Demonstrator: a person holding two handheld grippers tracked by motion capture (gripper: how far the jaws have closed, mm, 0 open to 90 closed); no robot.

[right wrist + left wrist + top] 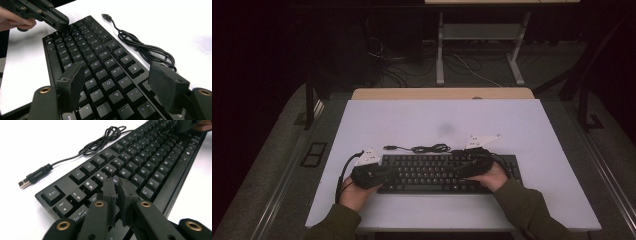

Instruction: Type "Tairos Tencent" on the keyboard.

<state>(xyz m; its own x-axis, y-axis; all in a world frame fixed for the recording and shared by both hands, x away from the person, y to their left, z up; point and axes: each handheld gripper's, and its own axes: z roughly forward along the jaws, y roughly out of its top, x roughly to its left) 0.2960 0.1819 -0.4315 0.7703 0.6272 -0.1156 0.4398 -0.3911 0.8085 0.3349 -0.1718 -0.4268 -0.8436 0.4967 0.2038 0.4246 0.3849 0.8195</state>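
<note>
Lying flat on the white tabletop (422, 122), near its front edge, the black keyboard (432, 172) runs left to right between both hands. Its black cable (432, 148) sits bunched just behind the keyboard, the plug (25, 183) resting loose on the tabletop. Left gripper (117, 182) hovers over the keyboard's left end, jaws almost together with nothing between them, tips just above the number and letter rows near the Esc corner; touching a key, cannot tell. Right gripper (117, 75) hangs above the keyboard's right half, jaws spread wide, nothing held, keys visible between them. Both hands wrap the gripper bodies.
</note>
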